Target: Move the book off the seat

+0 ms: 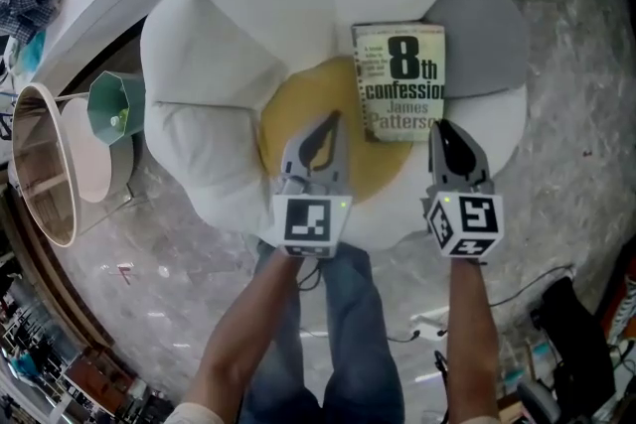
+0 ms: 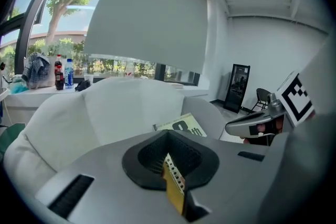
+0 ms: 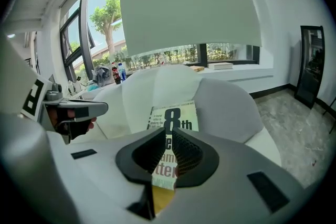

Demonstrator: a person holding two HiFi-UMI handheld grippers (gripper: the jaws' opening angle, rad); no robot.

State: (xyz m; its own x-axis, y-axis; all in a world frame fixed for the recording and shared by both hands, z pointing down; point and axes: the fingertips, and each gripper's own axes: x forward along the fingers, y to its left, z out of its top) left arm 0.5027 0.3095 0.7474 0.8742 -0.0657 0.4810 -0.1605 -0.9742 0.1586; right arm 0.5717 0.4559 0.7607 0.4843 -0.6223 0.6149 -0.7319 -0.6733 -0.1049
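Head view has the book (image 1: 399, 81) flat on the seat (image 1: 283, 104), long axis pointing away from the person, its near edge just ahead of the right tongs (image 1: 438, 128), spread a crack and empty; the left tongs (image 1: 331, 119), pressed together, sit farther left, so the right hand is nearer.

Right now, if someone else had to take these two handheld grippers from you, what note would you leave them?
Left gripper: shut, empty, over the yellow cushion.
Right gripper: jaws only a narrow slit apart, empty, pointed at the book, with its tip by the book's near right corner.
Book: face up on the white seat, across the cushion's far edge, not gripped.
Done: nothing yet; the book is still on the seat.
To do: open the right gripper wider, probably close it on the book's near edge, then lift the book off the seat.
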